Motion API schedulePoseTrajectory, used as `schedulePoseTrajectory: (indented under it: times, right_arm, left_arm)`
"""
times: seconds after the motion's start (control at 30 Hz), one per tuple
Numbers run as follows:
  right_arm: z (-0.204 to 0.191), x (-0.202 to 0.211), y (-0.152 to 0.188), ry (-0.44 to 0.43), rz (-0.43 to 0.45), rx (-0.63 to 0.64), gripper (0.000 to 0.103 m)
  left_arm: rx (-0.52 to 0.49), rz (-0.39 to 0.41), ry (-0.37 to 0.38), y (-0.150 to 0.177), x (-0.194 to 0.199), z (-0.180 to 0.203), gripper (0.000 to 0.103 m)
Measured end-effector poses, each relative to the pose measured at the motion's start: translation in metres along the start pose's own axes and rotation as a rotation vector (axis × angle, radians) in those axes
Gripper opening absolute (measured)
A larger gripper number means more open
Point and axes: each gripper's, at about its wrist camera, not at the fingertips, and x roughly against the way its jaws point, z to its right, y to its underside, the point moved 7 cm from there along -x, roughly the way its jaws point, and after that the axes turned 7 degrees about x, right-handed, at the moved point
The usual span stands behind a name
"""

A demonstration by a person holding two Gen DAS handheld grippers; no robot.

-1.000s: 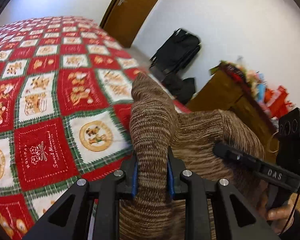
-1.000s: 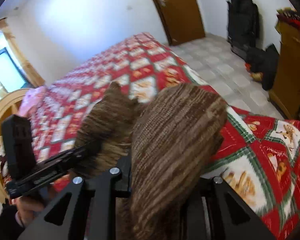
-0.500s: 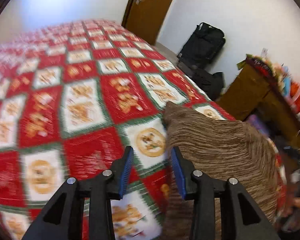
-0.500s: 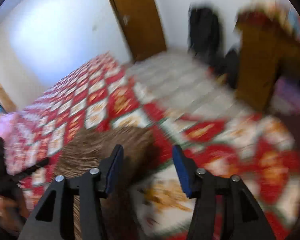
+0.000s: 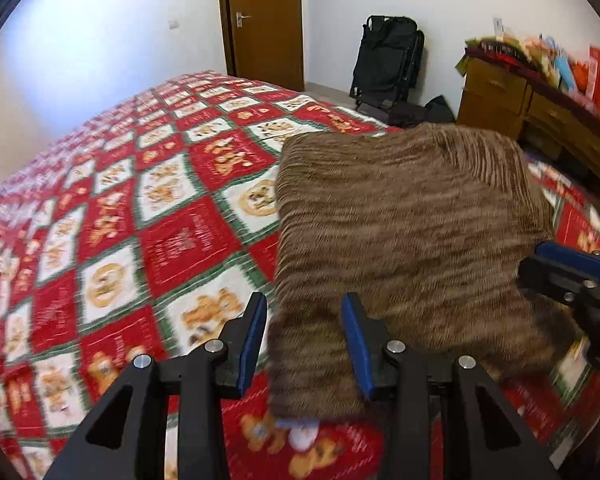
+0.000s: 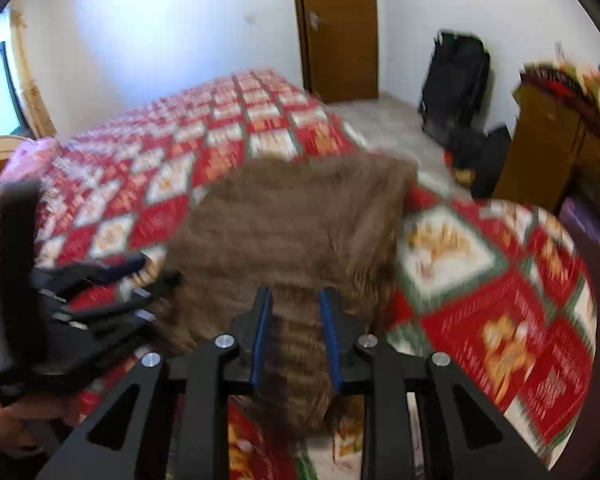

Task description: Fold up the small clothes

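Risk: near edge could be bunched or folded crooked, since left gripper (image 5: 304, 344) is parted with only the garment's left corner between the jaws, unpinched, while right gripper (image 6: 296, 340), jaws just narrowed, appears clamped on a pleat. Brown ribbed knit (image 5: 400, 232) lies flat on bed (image 5: 188, 236): rectangular, thick, soft.

A bed (image 5: 112, 216) with a red patchwork quilt (image 6: 496, 312) carries a brown knitted garment (image 5: 400, 240)
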Motion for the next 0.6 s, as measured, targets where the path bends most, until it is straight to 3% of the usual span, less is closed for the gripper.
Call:
schedulePoseTrajectory:
  times: [0.13,0.23,0.27,0.3,0.33,0.37,0.5,0.6]
  right_arm:
    - [0.001,0.011,0.01,0.033,-0.002,-0.01,0.029]
    - [-0.001,0.042,0.008,-0.016,0.071,-0.074,0.032]
    - [-0.005,0.051,0.008,-0.016,0.097,-0.073,0.041]
    - [-0.009,0.061,0.006,-0.004,0.13,-0.071,0.049]
    - [-0.011,0.074,0.006,0.014,0.168,-0.073,0.063]
    - [-0.014,0.087,0.005,0.023,0.208,-0.079,0.072]
    - [-0.023,0.122,-0.005,0.058,0.312,-0.1,0.074]
    - [-0.028,0.137,-0.01,0.115,0.365,-0.087,0.081]
  left_arm:
    - [0.023,0.018,-0.051,0.01,0.019,-0.009,0.041]
    - [0.065,0.032,-0.078,0.015,0.035,-0.015,0.043]
    - [0.06,0.031,-0.108,0.016,0.04,-0.016,0.046]
    - [0.054,0.034,-0.139,0.016,0.043,-0.017,0.055]
    - [0.048,0.042,-0.185,0.017,0.05,-0.018,0.064]
    - [0.044,0.052,-0.215,0.017,0.056,-0.018,0.066]
    - [0.056,0.137,-0.201,0.016,0.092,-0.016,0.067]
    - [0.103,0.19,-0.177,0.014,0.119,-0.021,0.071]
